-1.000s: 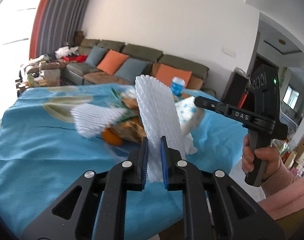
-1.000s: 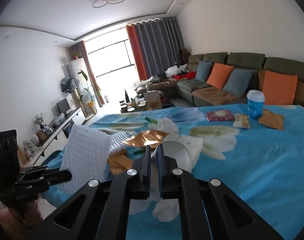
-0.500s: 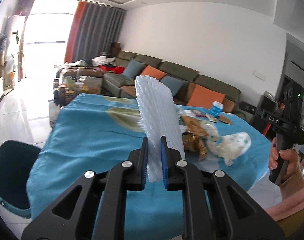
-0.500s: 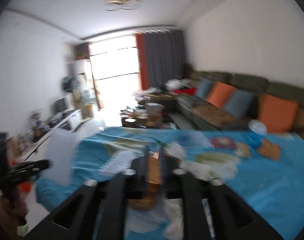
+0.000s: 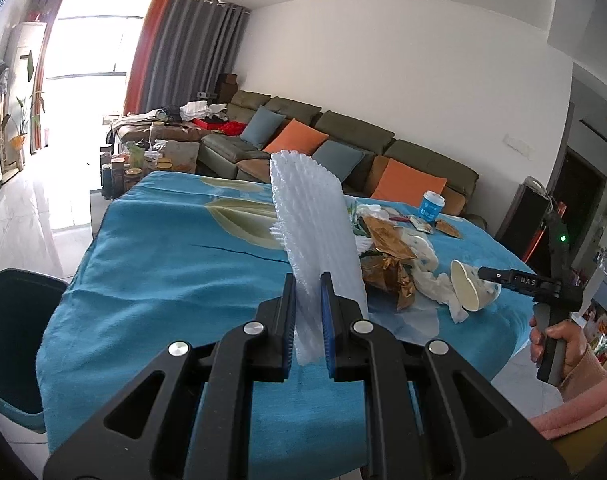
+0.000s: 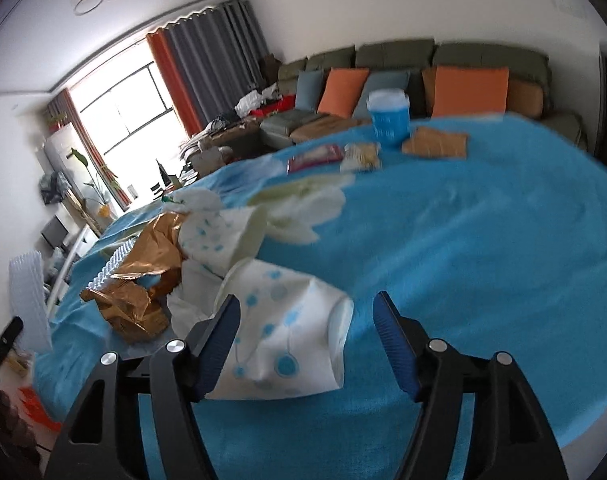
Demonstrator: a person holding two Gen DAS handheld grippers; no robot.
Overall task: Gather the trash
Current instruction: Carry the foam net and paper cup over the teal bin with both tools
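Observation:
My left gripper (image 5: 307, 286) is shut on a white foam net sleeve (image 5: 315, 224), held upright above the near edge of the blue-clothed table (image 5: 163, 272). My right gripper (image 6: 303, 316) is open, with a white paper cup with blue dots (image 6: 287, 336) lying on its side between the fingers, against the left one. In the left wrist view the right gripper (image 5: 487, 274) touches the cup (image 5: 469, 290). Gold wrappers (image 6: 139, 280) and crumpled white paper (image 6: 219, 236) lie in a pile beside the cup.
A dark green bin (image 5: 11, 336) stands on the floor left of the table. A blue cup (image 6: 388, 116) and small snack packets (image 6: 435, 142) sit at the table's far side. A sofa with orange cushions (image 6: 469, 88) stands behind.
The left gripper swung left with the foam sleeve, bringing the bin into view. The right gripper opened and dropped lower over the table; the paper cup now lies between its fingers.

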